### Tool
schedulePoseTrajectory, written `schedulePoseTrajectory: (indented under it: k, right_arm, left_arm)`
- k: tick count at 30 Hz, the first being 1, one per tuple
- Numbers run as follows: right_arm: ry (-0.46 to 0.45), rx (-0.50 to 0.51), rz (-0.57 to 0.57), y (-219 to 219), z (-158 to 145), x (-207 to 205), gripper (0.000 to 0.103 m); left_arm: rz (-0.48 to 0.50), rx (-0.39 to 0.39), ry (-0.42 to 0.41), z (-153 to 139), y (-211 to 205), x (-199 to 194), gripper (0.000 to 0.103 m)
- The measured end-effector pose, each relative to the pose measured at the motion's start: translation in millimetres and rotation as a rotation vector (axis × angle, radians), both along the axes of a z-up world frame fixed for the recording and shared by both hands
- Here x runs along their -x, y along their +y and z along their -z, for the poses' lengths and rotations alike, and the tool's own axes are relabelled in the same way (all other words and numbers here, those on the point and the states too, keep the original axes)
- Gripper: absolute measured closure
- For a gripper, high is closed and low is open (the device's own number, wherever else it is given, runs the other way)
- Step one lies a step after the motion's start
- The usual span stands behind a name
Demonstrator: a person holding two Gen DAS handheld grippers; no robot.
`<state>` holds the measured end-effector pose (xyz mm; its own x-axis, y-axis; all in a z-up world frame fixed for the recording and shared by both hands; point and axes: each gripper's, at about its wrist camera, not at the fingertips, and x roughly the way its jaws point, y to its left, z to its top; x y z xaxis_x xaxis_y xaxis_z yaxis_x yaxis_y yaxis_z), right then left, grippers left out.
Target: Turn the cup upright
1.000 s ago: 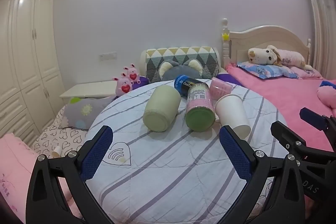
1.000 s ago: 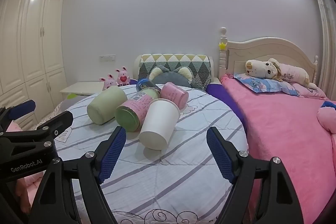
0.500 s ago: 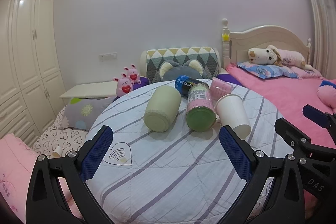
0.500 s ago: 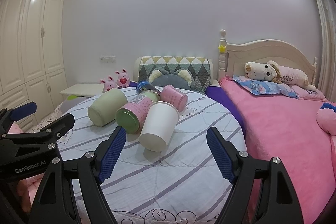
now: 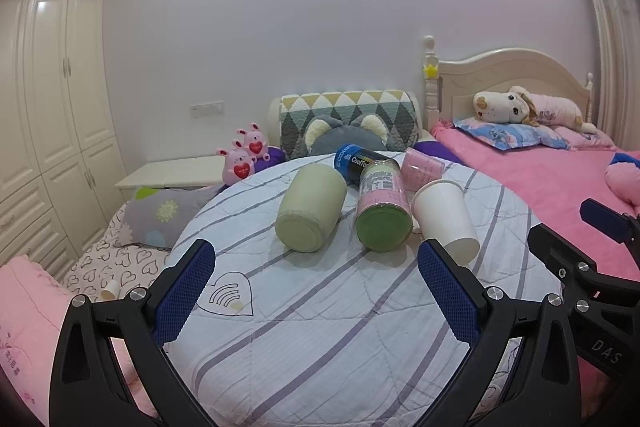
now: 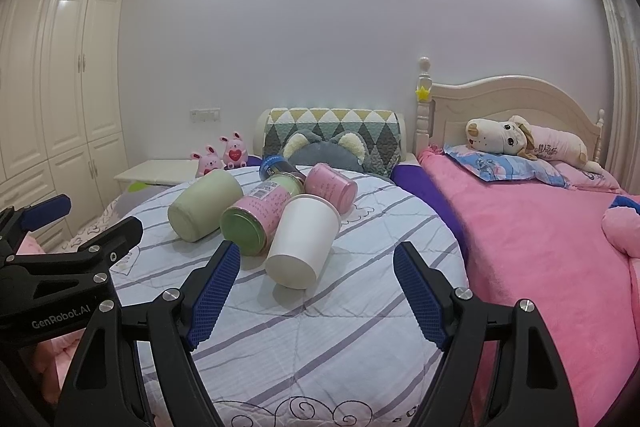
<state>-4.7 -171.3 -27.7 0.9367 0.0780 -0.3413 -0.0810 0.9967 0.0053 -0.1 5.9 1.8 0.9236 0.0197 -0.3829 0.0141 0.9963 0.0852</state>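
Observation:
Several cups lie on their sides on a round striped tablecloth [image 5: 320, 327]: a pale green cup [image 5: 310, 207] [image 6: 204, 205], a pink-and-green can [image 5: 382, 211] [image 6: 256, 219], a white paper cup [image 5: 444, 217] [image 6: 304, 241], a pink cup [image 5: 422, 165] [image 6: 330, 183] and a dark blue can [image 5: 354, 157] [image 6: 274, 163]. My left gripper [image 5: 316, 291] is open and empty, short of the green cup and can. My right gripper [image 6: 316, 291] is open and empty, just in front of the white cup's base.
A pink bed [image 6: 540, 227] with a plush dog [image 6: 524, 143] lies to the right. A patterned cushion [image 5: 348, 119] and pink bunny toys [image 5: 244, 155] sit behind the table. White wardrobes [image 5: 48, 87] stand at the left, with pillows [image 5: 168, 211] on the floor.
Both grippers have risen slightly, with the scene sitting a little lower in each view. The cups have not moved, and both grippers stay open.

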Motion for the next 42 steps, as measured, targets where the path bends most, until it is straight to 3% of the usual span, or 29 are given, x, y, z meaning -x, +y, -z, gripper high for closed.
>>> schedulePoseTrajectory:
  k: [23,42]
  right_arm:
    - [0.03,-0.001,-0.002,0,4,-5,0.022]
    - [0.105,-0.008,0.012,-8,5,-34,0.022]
  left_arm:
    - [-0.002,-0.008,0.018,5,1,-3,0.001]
    - [0.047,-0.059,0.087,-1,-12,-47,0.001]
